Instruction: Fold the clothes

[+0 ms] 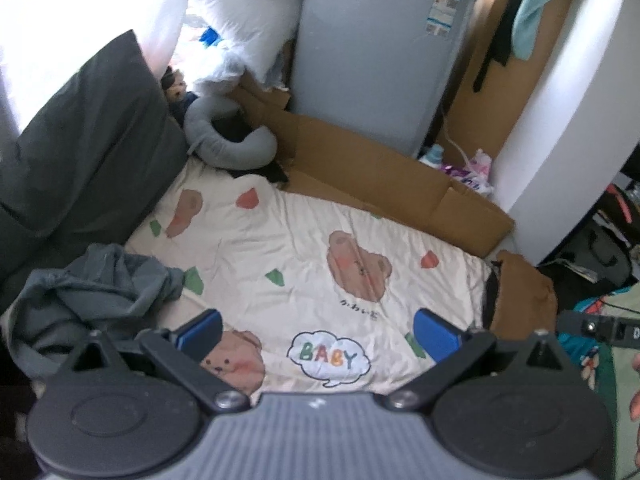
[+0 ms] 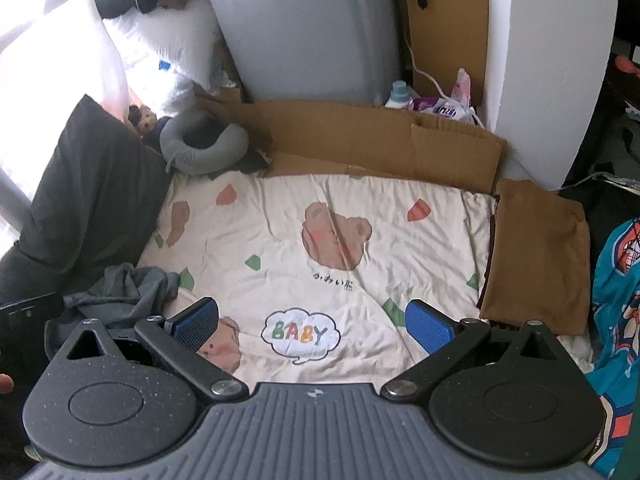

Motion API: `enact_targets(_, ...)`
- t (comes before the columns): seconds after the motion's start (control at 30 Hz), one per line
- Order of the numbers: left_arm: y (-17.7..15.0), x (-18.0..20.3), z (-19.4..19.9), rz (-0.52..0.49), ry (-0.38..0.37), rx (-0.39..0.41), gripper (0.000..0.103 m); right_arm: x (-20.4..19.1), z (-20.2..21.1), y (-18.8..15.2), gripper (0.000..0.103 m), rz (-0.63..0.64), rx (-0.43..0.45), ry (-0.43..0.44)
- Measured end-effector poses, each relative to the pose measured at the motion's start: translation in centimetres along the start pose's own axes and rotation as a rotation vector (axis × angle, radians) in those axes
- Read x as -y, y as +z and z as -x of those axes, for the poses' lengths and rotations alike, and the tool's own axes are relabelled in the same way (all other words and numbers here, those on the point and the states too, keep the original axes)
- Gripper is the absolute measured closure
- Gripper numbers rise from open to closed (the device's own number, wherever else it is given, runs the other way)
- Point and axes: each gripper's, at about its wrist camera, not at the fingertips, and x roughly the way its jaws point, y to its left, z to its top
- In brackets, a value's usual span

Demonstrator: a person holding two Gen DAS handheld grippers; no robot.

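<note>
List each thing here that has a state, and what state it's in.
Left gripper: open, empty.
Right gripper: open, empty.
Grey garment: crumpled, unfolded.
Brown garment: folded flat.
Bear-print blanket: spread out, wrinkled.

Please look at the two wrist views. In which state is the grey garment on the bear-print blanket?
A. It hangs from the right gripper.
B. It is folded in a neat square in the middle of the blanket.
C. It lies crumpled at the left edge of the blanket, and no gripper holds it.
C: the grey garment lies crumpled at the left edge of the blanket, while the left gripper and the right gripper are both open and empty.
</note>
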Motion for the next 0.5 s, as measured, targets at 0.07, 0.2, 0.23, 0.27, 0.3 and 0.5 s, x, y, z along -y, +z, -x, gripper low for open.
enact_targets(0.07, -0.3, 0.3, -0.7, 0.002, 0.011, -0.005, 0.000, -0.2, -0.6, -0.4, 0.001, 0.004, -0.010, -0.012)
enact_targets(0.2, -0.7, 1.2, -2.1, 0.021, 0.014, -0.002, 0.000, -0.3, -2.0, -1.1, 0.001, 0.006, -0.034, -0.025)
enact_targets(0.23, -0.9, 1.5, -2.4, 0.023, 0.018, -0.002, 0.000, -0.3, -2.3, -1.3, 0.001, 0.003, -0.038, -0.026)
enact_targets(0.27, -1.0, 1.8, -2.7, 0.020, 0.019, -0.006, 0.000, -0.3, -2.6, -1.4, 0.001, 0.000, -0.042, -0.025)
enact_targets(0.3, -1.2, 2.1, -3.1, 0.014, 0.017, -0.015, 0.000, -0.3, -2.8, -1.5, 0.001, -0.001, -0.045, -0.025)
enact_targets(0.5, -1.6, 3.0, -4.6, 0.002, 0.032, -0.039, 0.000, -0.9, -3.7, -2.0, 0.001, 0.015, -0.046, -0.042)
